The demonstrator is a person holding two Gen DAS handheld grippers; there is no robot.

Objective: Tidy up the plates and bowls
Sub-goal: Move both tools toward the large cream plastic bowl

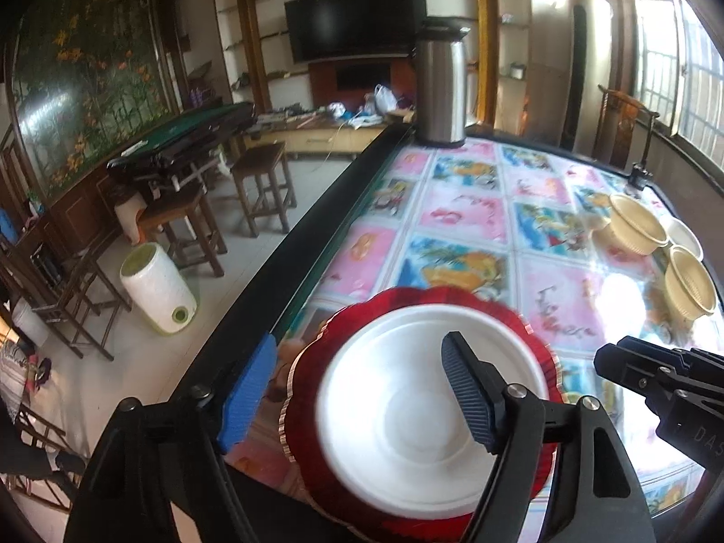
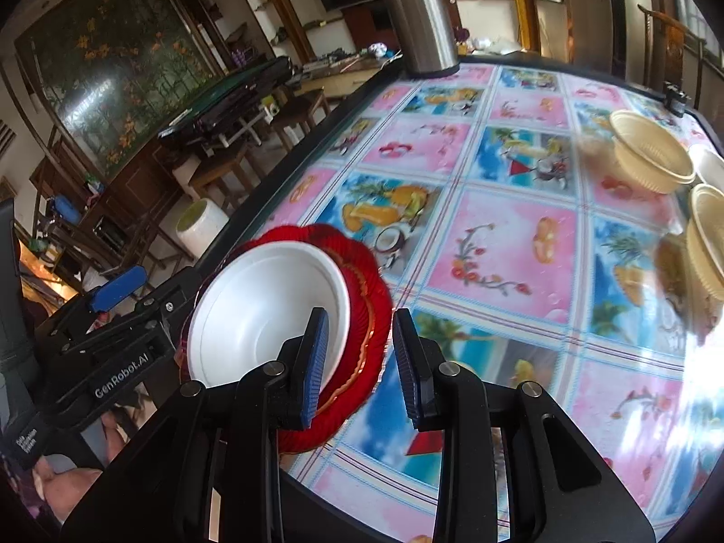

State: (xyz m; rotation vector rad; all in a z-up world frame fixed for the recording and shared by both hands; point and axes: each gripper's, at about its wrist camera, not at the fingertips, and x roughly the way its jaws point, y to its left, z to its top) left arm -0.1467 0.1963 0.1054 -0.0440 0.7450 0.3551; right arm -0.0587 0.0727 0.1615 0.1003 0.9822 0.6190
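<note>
In your left wrist view, the white bowl (image 1: 425, 412) sits in the scalloped plate (image 1: 316, 362) at lower centre, near the table (image 1: 461, 212) edge. Two ribbed bowls (image 1: 638, 224) stand at the right edge with a small white dish (image 1: 685, 235) between them. The metal flask (image 1: 441, 86) stands at the table's far edge, upper centre. Stools (image 1: 267, 181) and a drum (image 1: 158, 289) lie on the floor, left.
</note>
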